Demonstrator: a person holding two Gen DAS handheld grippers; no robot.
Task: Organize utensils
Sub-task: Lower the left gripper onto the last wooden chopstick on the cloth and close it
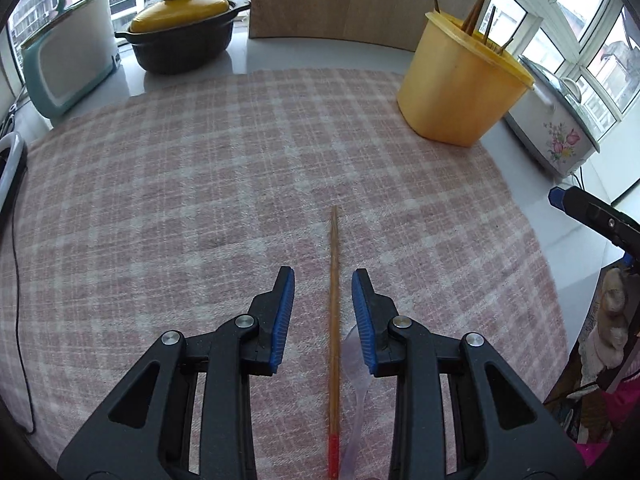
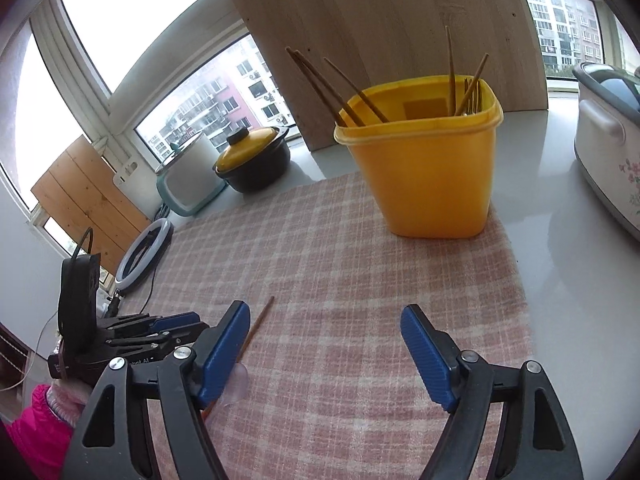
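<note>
A wooden chopstick [image 1: 334, 300] with a red end lies on the pink checked cloth [image 1: 160, 200], running straight away from the camera. My left gripper [image 1: 323, 276] hangs just above it with a pad on each side, neither touching it, so it is open. A clear plastic spoon [image 1: 356, 376] lies beside the chopstick, partly under the right finger. The yellow tub [image 1: 460, 88] at the far right holds several chopsticks. In the right wrist view my right gripper [image 2: 324, 312] stands wide open over bare cloth, with the chopstick [image 2: 260, 324], spoon [image 2: 238, 384] and left gripper [image 2: 176, 320] to its left and the tub [image 2: 424, 176] ahead.
A black pot with a yellow lid [image 1: 180, 28] and a teal-and-white appliance [image 1: 68, 64] stand at the back left. A wooden board [image 1: 340, 0] leans behind. A floral cooker [image 1: 552, 128] sits right of the tub. A ring light [image 2: 144, 252] and cable [image 1: 16, 280] lie at the left edge.
</note>
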